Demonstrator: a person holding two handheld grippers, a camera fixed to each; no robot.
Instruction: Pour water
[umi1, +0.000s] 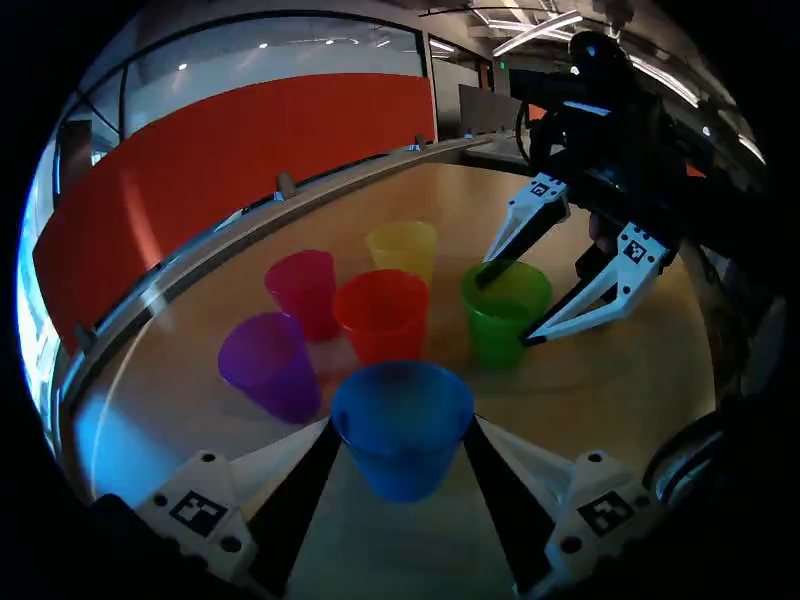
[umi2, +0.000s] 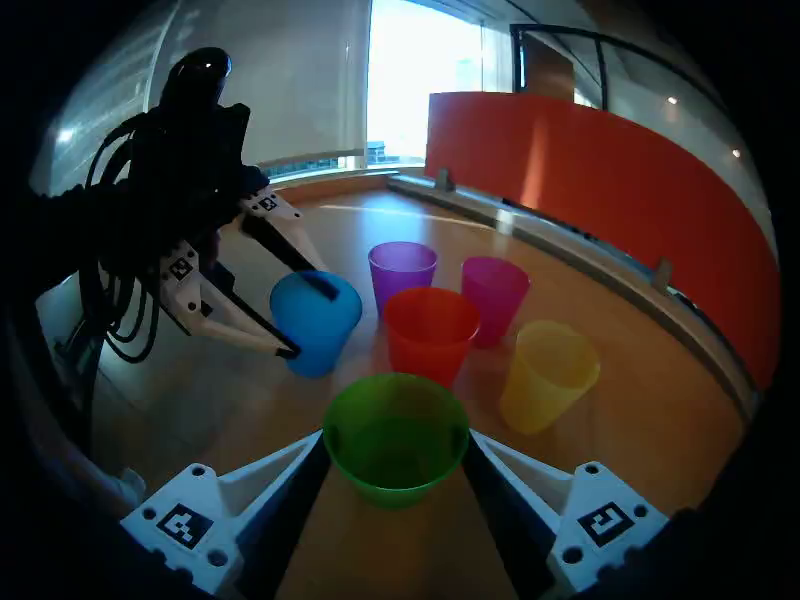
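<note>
Potentially, tipping either held cup could knock the red cup crowded beside it, or squeezing could buckle a thin plastic wall and spill. The left hand-held gripper is partly closed, clamped on the blue cup; the right hand-held gripper likewise clamps the green cup. Both cups stand on the desk, at opposite edges of the cluster.
</note>
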